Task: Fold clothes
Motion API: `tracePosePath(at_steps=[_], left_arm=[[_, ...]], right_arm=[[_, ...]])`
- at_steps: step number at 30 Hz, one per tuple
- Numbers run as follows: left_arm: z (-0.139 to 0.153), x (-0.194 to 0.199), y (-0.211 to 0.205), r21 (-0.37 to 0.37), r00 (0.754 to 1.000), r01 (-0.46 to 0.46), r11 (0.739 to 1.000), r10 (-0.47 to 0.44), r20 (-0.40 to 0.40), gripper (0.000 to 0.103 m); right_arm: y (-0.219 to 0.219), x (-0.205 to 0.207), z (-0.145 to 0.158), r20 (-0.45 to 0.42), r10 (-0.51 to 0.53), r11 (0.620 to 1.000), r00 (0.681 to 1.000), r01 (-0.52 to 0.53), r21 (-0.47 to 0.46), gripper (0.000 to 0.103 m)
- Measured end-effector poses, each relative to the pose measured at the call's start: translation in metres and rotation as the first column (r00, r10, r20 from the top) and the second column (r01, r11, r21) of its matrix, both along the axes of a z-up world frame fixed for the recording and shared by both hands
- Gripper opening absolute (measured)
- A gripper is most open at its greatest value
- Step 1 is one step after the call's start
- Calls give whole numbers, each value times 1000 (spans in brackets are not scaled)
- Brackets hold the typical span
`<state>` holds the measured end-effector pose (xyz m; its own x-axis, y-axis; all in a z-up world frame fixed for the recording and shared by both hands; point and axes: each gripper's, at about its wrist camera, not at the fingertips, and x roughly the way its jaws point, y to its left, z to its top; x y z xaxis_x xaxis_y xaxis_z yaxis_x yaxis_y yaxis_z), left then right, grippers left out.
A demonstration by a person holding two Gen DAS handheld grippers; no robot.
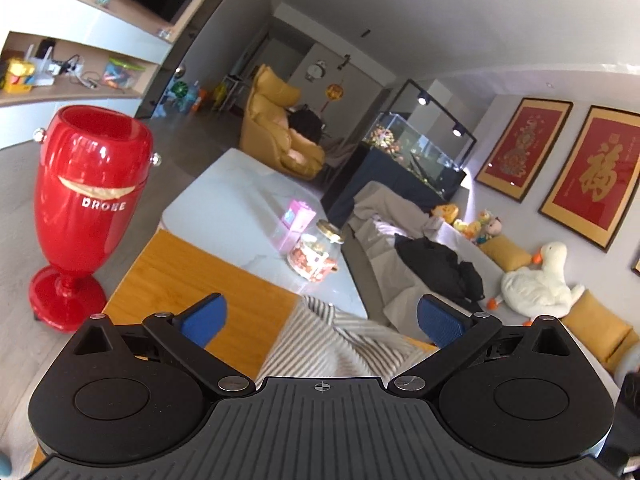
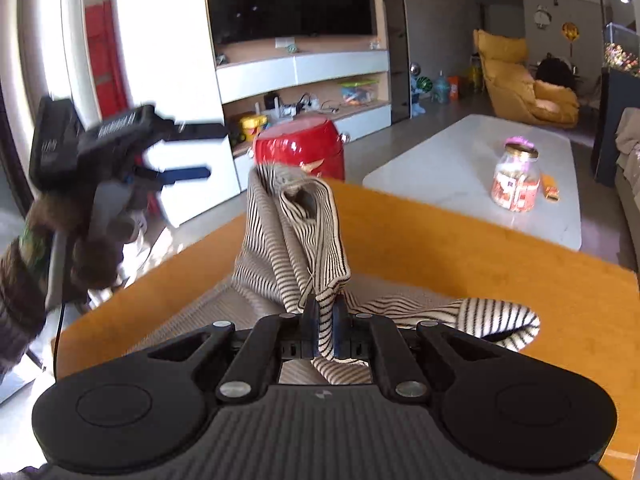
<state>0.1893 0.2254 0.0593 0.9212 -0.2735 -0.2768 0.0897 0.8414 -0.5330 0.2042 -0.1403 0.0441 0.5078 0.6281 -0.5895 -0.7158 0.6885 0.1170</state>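
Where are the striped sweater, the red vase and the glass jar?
striped sweater (image 2: 296,232): right wrist view, its raised bunched fold.
red vase (image 1: 90,184): left wrist view, glossy body near the lettering.
glass jar (image 2: 516,186): right wrist view, its labelled side.

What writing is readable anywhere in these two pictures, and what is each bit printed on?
"DRONE": white letters on the red goblet-shaped vase.
"福": gold character on the red framed picture on the wall.
Left gripper: white lettering along its black body, too blurred to read.
Glass jar: red and white label, print too small to read.
Striped garment, held between the right gripper fingers: no writing visible.
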Motion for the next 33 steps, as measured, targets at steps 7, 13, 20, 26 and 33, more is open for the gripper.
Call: tracePosePath(at_steps=[7, 13, 20, 26, 33], left_arm=[[-5, 11, -38, 136, 993, 109, 985, -100, -70, 103], [-34, -6, -56, 282, 956, 252, 926, -193, -221, 101], [-56, -44, -61, 303, 896, 375, 876, -259, -360, 95], [-27, -56, -33, 238, 931, 293, 926, -220, -290, 100], [1, -42, -17, 181, 962, 211, 961, -171, -214, 101]], right_arm=[[-9, -36, -28, -52, 66, 995, 996, -70, -77, 6], [-53, -35, 20, 55, -36, 998, 998, 34, 47, 53], [-89, 22, -11, -275, -267, 940, 924, 313, 139, 64], [-98, 40, -65, -560, -207, 880, 802, 403, 252, 56], [-90, 26, -5, -209, -198, 946, 958, 242, 214, 23]])
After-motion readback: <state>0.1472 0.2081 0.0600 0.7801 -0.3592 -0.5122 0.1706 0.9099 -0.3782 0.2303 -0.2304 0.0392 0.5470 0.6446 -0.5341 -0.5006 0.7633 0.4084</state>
